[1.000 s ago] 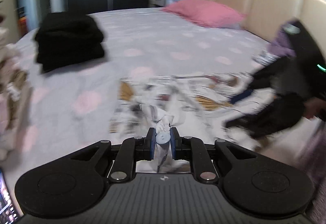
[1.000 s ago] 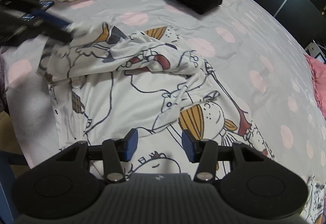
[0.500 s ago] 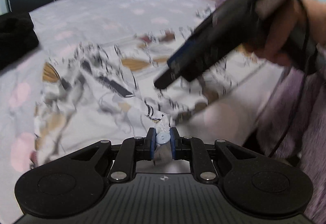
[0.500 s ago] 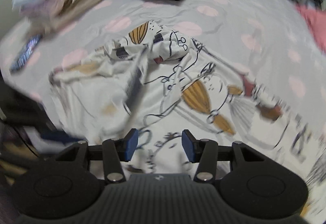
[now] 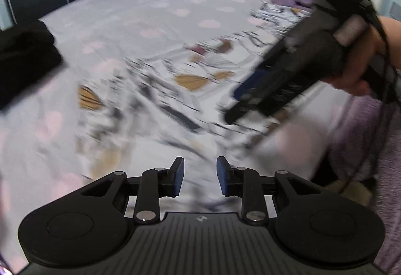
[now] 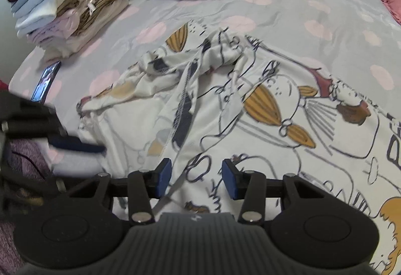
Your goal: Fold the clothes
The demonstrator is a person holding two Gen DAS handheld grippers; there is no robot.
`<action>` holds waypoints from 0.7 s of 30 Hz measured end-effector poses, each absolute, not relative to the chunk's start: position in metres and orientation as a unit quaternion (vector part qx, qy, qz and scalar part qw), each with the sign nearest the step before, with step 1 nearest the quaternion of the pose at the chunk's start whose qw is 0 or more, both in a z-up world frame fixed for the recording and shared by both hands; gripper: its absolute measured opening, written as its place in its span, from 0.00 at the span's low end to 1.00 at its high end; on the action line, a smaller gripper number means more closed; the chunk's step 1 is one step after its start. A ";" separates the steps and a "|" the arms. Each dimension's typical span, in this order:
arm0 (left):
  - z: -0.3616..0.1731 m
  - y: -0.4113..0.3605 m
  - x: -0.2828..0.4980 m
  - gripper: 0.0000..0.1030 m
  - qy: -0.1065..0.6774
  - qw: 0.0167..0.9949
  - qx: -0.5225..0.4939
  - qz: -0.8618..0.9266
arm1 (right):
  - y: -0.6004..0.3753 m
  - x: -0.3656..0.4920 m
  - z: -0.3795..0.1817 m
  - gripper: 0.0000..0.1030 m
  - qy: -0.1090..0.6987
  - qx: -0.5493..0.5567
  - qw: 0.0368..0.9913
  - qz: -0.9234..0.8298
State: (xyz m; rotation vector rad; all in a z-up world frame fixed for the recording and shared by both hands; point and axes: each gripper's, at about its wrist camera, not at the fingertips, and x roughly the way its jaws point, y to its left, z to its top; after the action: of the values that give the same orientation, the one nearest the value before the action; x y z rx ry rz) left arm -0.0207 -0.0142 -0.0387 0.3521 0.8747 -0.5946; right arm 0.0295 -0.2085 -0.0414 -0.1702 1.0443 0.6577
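The left claw (image 5: pixel 198 176), pinching a bunched bit of the printed garment (image 6: pixel 263 109) half a second ago, is now gaping with nothing in it. The right claw (image 6: pixel 196 178) is hovering wide open and empty too. The garment is lying rumpled on the bed (image 6: pixel 288 7), so that edge is probably laid down for smoothing.

The left gripper (image 5: pixel 200 179), clamped on a fold of the shirt (image 5: pixel 160 109) a moment ago, now gapes empty. The shirt lies spread wider across the frame's middle.
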 end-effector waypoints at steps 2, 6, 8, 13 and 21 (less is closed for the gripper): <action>-0.033 -0.007 -0.005 0.26 0.409 0.853 0.180 -0.270 | -0.212 0.036 -0.039 0.44 0.484 -0.070 0.818 0.304; -0.027 0.004 0.026 0.34 0.398 0.859 0.201 -0.253 | -0.213 0.048 -0.036 0.44 0.479 -0.048 0.821 0.307; -0.028 0.004 0.043 0.35 0.396 0.858 0.209 -0.252 | -0.210 0.053 -0.036 0.44 0.476 -0.044 0.821 0.313; -0.042 -0.005 0.078 0.36 0.414 0.839 0.225 -0.274 | -0.197 0.066 -0.036 0.44 0.472 -0.045 0.818 0.327; -0.066 -0.003 0.103 0.26 0.457 0.811 0.209 -0.299 | -0.167 0.095 -0.049 0.44 0.476 -0.040 0.805 0.352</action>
State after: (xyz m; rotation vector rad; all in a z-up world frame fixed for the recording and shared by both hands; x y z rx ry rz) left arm 0.1034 -0.0031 -0.0655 0.4475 0.9761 -0.6388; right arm 0.0955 -0.1674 -0.0495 -0.0848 1.0201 0.7540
